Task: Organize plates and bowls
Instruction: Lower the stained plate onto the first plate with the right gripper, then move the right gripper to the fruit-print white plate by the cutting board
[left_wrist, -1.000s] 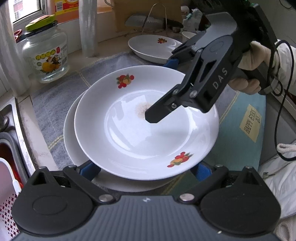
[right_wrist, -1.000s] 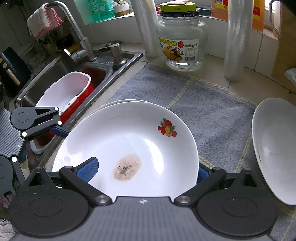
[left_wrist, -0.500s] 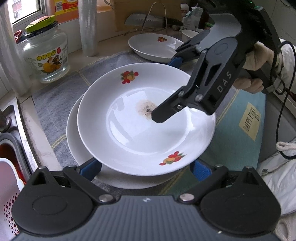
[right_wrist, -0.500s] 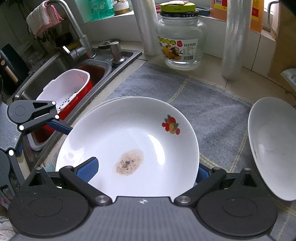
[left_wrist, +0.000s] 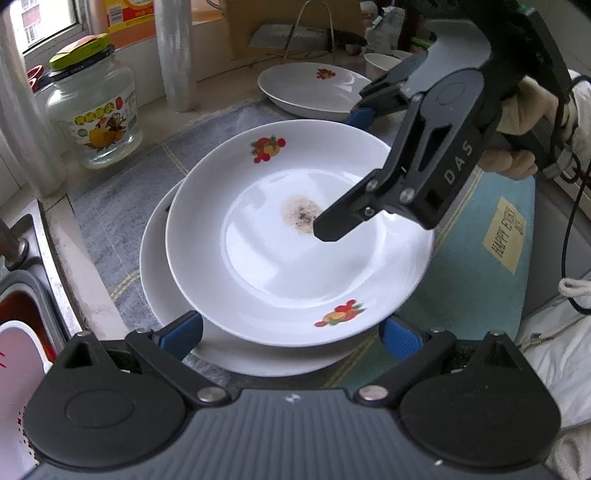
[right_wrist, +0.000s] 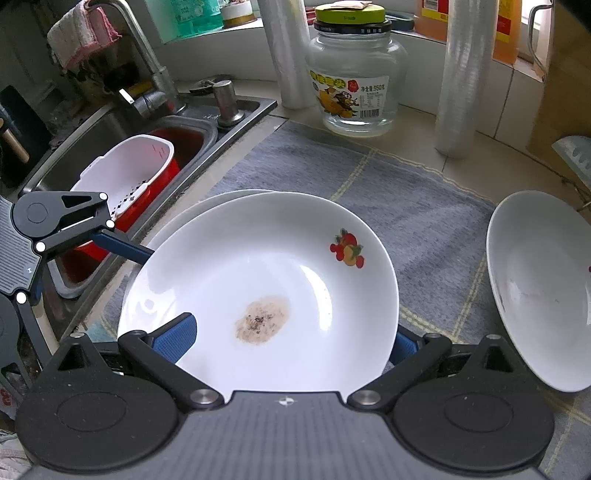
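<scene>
A white fruit-print plate (left_wrist: 291, 236) with a brown smear at its centre lies on a second white plate (left_wrist: 162, 295) on the grey mat; it also shows in the right wrist view (right_wrist: 266, 280). My left gripper (left_wrist: 291, 332) is open, its blue-padded fingers either side of the top plate's near rim. My right gripper (right_wrist: 291, 339) is open across the opposite rim; seen from the left view (left_wrist: 351, 173), one finger reaches over the plate. A third plate (left_wrist: 314, 92) lies farther off, at the right edge in the right wrist view (right_wrist: 535, 288).
A glass jar (right_wrist: 356, 74) with a green lid and two rolls of film (right_wrist: 456, 77) stand at the back by the window sill. A sink (right_wrist: 110, 136) with a red and white basket (right_wrist: 129, 173) lies left of the mat. A teal mat (left_wrist: 476, 258) lies to the right.
The top plate has slid away from the left gripper and toward the right gripper's side, uncovering more of the lower plate. Both grippers stay open around it.
</scene>
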